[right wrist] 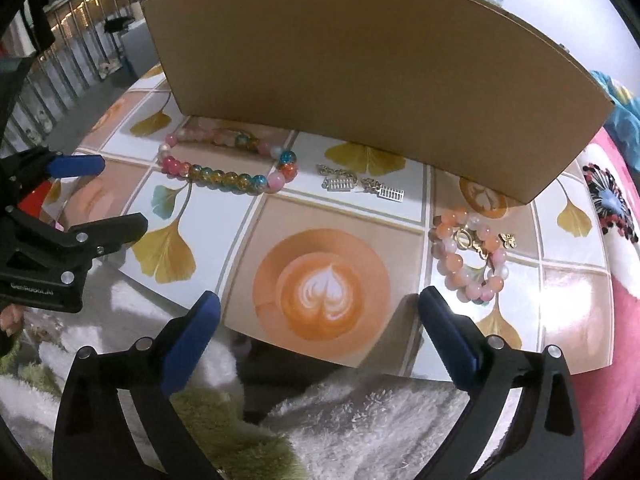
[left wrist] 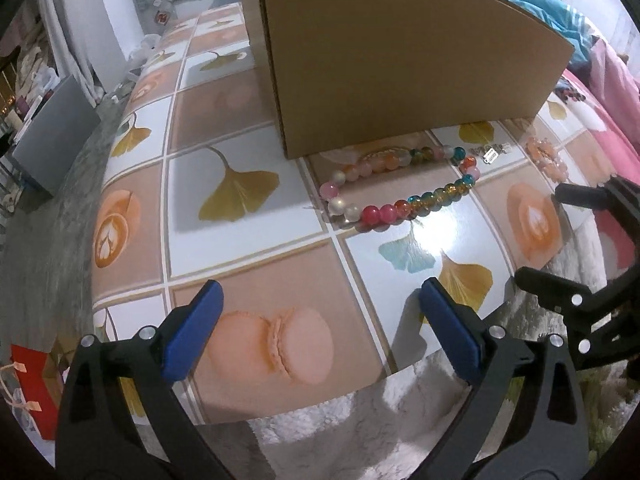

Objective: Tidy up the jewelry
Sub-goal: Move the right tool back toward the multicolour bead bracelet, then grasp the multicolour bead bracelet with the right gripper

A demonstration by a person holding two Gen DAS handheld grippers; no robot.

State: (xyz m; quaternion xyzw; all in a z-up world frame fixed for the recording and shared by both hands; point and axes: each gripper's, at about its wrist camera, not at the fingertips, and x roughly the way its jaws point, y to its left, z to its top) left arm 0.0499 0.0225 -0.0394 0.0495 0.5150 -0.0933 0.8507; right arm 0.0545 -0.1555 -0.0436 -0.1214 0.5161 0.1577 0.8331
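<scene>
Jewelry lies untouched on a patterned table (right wrist: 520, 320) as two hand-held grippers hang over its near edge. The left gripper (left wrist: 320, 328) has its blue-padded jaws spread wide with nothing between them; the right gripper (right wrist: 320, 328) stands just as wide and empty. Beyond them, a multicoloured bead bracelet (right wrist: 224, 168) rests just in front of a cardboard box (right wrist: 360, 80). Silver earrings (right wrist: 360, 186) lie beside it, and a peach bead bracelet (right wrist: 468, 256) with a gold butterfly charm (right wrist: 508, 240) sits farther right.
</scene>
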